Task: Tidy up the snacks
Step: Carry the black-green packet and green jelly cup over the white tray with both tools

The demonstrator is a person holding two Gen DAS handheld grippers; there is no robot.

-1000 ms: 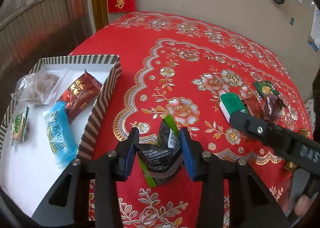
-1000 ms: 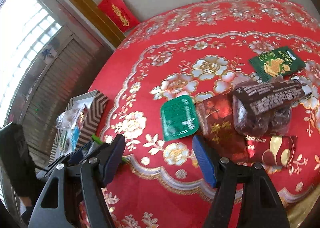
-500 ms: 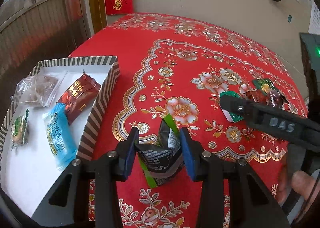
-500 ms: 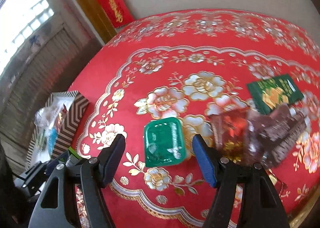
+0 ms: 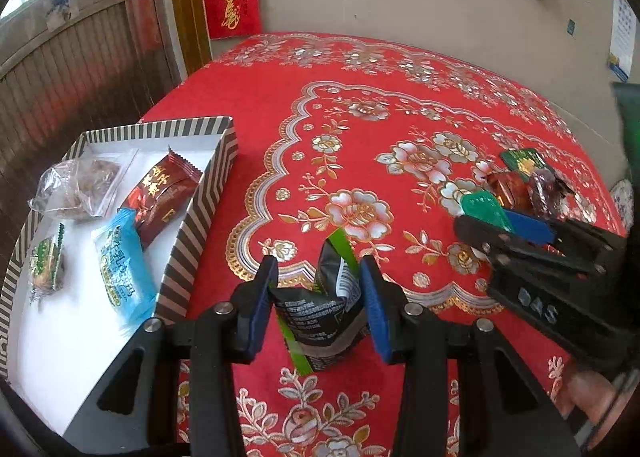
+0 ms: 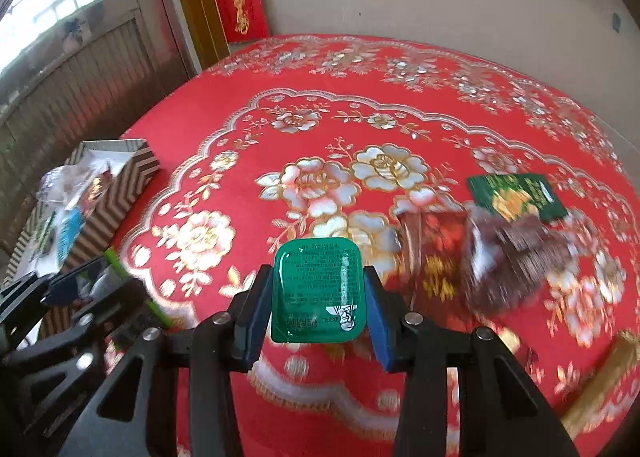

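The left claw (image 5: 318, 299) squeezes a black and green snack pack (image 5: 320, 313) that stands on end, its long side pointing up and away from the claw, just over the red tabletop (image 5: 400, 117). The right claw (image 6: 318, 297) has just been closing and now pinches a green cup (image 6: 319, 289), lid up. Snacks to its right are blurry, and the striped box (image 5: 196, 217) is cut off at the left claw's left.
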